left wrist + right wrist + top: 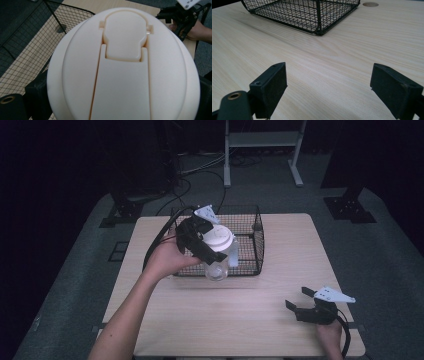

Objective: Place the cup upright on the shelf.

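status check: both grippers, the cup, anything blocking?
Left gripper shut on lidded clear cup, held at wire basket's front edge. Right gripper open, empty, low over table. Nothing blocking.

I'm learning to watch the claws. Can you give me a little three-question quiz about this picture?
1. True or false: the right claw is holding the cup.
2. What does the left claw grip? A) the wire basket B) the clear cup with a white lid C) a cable
3. Fill in: the black wire basket stands on the wooden ____.

Key:
1. False; its jaws stand apart over bare table.
2. B; the cup is held tilted at the basket's near edge.
3. Table.
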{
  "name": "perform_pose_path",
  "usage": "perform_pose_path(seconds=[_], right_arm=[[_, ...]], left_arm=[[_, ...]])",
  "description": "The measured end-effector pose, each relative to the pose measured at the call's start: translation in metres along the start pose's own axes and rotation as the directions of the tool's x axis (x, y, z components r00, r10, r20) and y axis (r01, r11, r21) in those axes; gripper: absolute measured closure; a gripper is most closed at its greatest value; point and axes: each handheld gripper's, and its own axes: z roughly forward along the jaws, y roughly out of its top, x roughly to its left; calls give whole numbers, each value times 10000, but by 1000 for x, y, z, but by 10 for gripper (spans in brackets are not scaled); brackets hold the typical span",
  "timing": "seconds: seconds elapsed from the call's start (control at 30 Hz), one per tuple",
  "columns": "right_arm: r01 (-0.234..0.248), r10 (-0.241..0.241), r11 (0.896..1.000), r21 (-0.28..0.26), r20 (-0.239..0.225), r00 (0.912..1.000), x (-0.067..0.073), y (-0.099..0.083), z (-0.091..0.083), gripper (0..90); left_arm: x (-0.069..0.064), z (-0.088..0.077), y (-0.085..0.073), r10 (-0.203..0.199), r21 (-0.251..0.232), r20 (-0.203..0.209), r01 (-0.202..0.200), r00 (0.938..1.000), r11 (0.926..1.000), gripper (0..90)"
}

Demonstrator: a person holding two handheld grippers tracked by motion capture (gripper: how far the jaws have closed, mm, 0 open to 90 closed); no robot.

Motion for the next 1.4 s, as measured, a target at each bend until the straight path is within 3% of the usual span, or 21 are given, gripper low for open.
perform_pose_path(seconds=[0.27, 0.63, 0.8, 1.07, 1.4], right_arm=[[-25, 25, 10000, 12, -4, 10000, 0, 0, 0, 129], [-75, 75, 10000, 11, -2, 10000, 0, 0, 0, 129], [-42, 42, 10000, 5, 2, 10000, 0, 0, 0, 129], [-41, 41, 10000, -12, 2, 10000, -1, 0, 0, 129], [-121, 121, 9999, -14, -5, 9999, 0, 0, 0, 129]], left_arm=[[23, -10, 10, -317, 259, -477, 329, 9984, 9991, 50], [47, -19, 26, -786, 246, -1039, 816, 9915, 9964, 50], [58, -14, 29, -1033, 336, -1178, 1079, 9877, 9936, 50], [79, 0, 27, -1635, 523, -1540, 1733, 9744, 9835, 49], [90, 21, 28, -1893, 807, -1831, 2066, 9647, 9751, 49]])
